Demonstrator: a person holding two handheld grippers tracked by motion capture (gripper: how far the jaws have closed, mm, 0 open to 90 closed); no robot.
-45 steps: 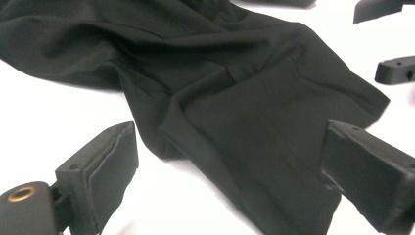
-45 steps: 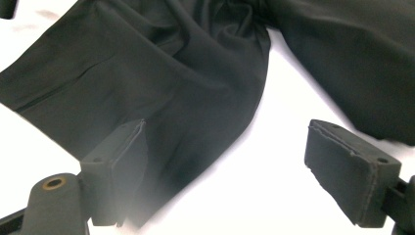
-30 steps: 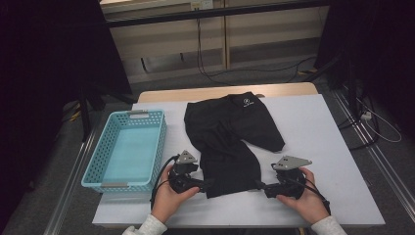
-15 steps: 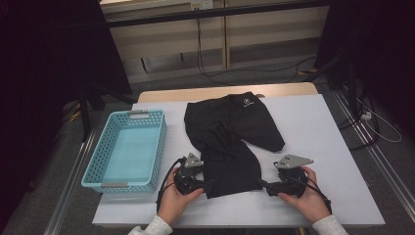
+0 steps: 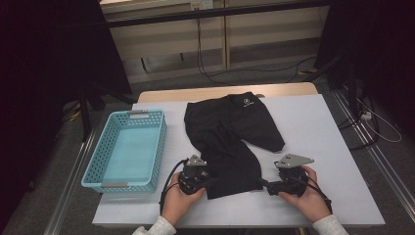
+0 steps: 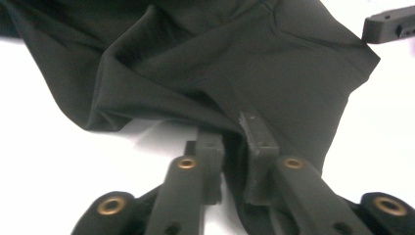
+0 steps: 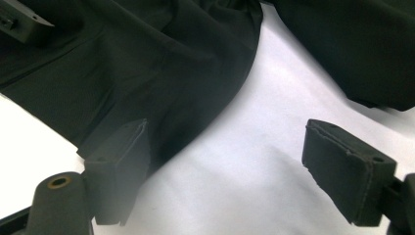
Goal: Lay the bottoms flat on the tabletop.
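A pair of black shorts (image 5: 230, 132) lies spread on the white table, one leg reaching toward the near edge. My left gripper (image 5: 210, 183) sits at that leg's left hem. Its jaws have just been closing, and in the left gripper view its pads (image 6: 254, 142) pinch a fold of the shorts (image 6: 220, 58) between them. My right gripper (image 5: 264, 185) rests at the leg's right corner with its jaws wide apart. In the right gripper view one pad (image 7: 122, 156) lies against the edge of the shorts (image 7: 147, 58), while the other pad (image 7: 347, 166) stands over bare table.
A light blue plastic basket (image 5: 98, 161) stands on the left part of the table (image 5: 318, 147), just left of my left hand. Bare white surface lies to the right of the shorts. Dark floor and cables surround the table.
My left gripper has slid a little to the right onto the hem of the shorts and its jaws have come together on the fabric. The right hand has stayed where it was.
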